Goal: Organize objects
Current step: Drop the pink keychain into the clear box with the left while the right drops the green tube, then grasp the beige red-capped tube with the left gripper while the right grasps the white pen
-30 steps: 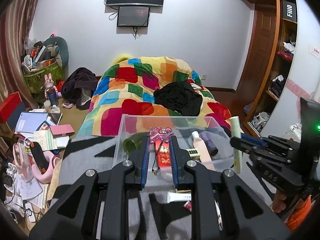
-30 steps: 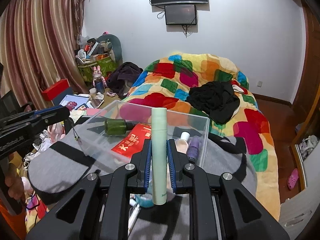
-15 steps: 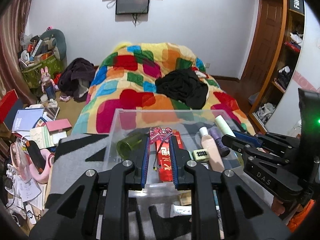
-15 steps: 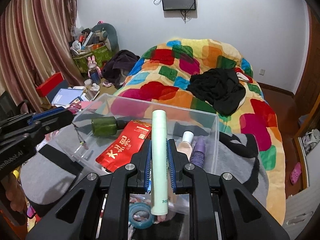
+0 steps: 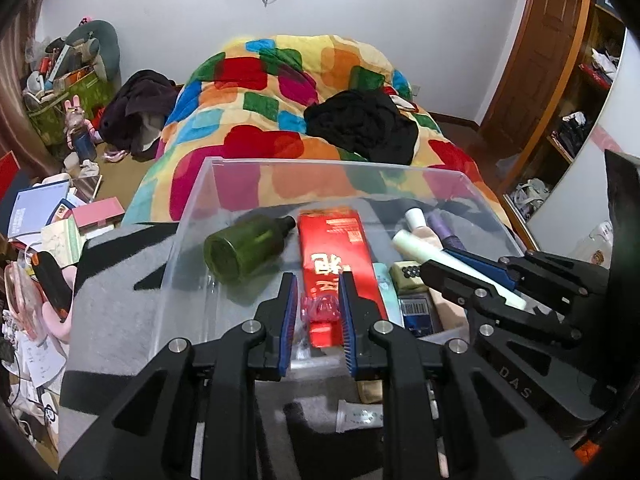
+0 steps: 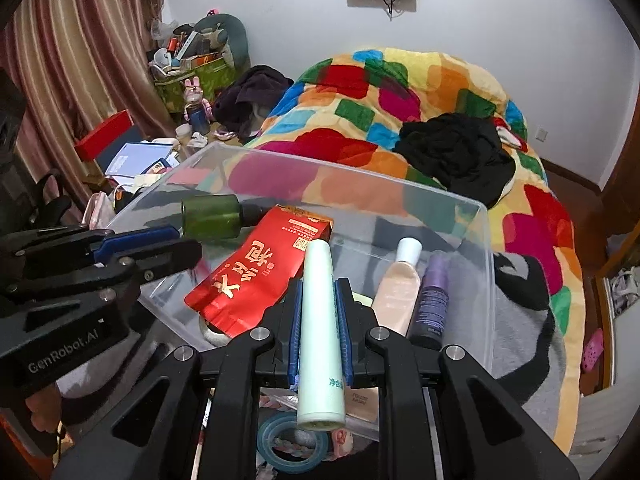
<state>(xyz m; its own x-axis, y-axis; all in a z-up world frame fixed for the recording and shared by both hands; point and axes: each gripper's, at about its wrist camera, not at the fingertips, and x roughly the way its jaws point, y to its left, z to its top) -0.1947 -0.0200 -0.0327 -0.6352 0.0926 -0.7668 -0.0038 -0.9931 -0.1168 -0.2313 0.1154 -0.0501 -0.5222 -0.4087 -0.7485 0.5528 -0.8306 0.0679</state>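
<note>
A clear plastic bin [image 5: 192, 216] [image 6: 486, 240] stands on a grey blanket. In it lie a green bottle [image 5: 244, 248] [image 6: 210, 218], a red pouch [image 5: 336, 248] [image 6: 256, 272], a pink bottle [image 6: 398, 286] and a purple bottle [image 6: 432, 300]. My left gripper [image 5: 318, 308] is over the bin's near edge, shut on a small pink charm [image 5: 320, 307]. My right gripper [image 6: 319, 320] is shut on a pale green tube [image 6: 320, 320] [image 5: 452, 266], held over the bin's right part.
A colourful quilt [image 5: 304, 92] with black clothes [image 5: 360, 124] covers the bed behind the bin. Books and clutter [image 5: 48, 216] lie on the floor at left. A blue tape roll [image 6: 292, 446] and small items lie under my right gripper. A wooden shelf [image 5: 576, 80] stands at right.
Both grippers have moved forward and tilted down over the bin, each still holding its item. The tube now points into the bin's right side.
</note>
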